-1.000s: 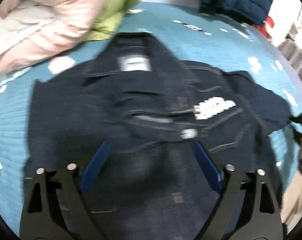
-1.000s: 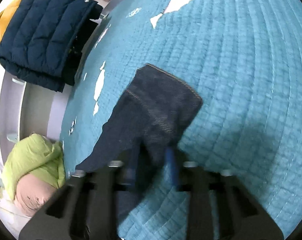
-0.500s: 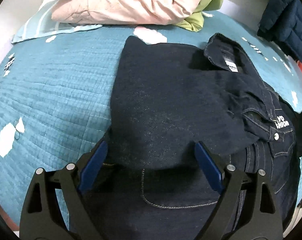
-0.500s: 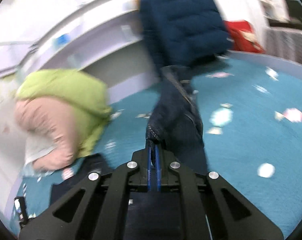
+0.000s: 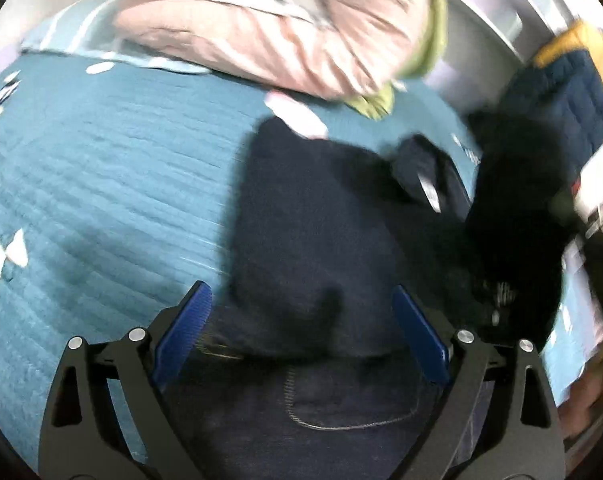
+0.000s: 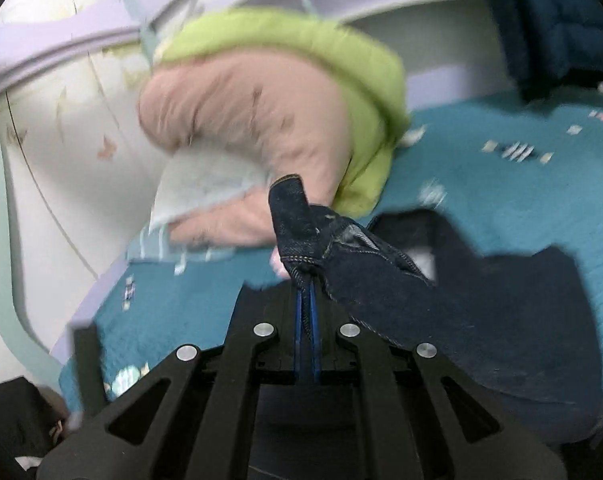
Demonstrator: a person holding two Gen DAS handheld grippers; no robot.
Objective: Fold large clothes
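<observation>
A dark denim jacket (image 5: 313, 248) lies on the teal quilted bed (image 5: 113, 208), one side folded over its middle. My left gripper (image 5: 301, 320) is open, its blue pads (image 5: 183, 320) spread just above the jacket's near part. My right gripper (image 6: 307, 292) is shut on the jacket's sleeve cuff (image 6: 297, 220) and holds it in the air above the rest of the jacket (image 6: 501, 312). The raised sleeve shows as a dark blurred shape (image 5: 513, 216) at the right of the left wrist view.
A pile of pink and lime-green puffy jackets (image 6: 269, 120) lies at the head of the bed, also in the left wrist view (image 5: 301, 28). A navy quilted jacket (image 6: 549, 20) hangs at the back right. A white and lilac wall (image 6: 61, 80) borders the bed.
My right gripper has carried the sleeve cuff up and across over the jacket toward the left side. My left gripper stays open over the jacket's near part, and its view has shifted slightly.
</observation>
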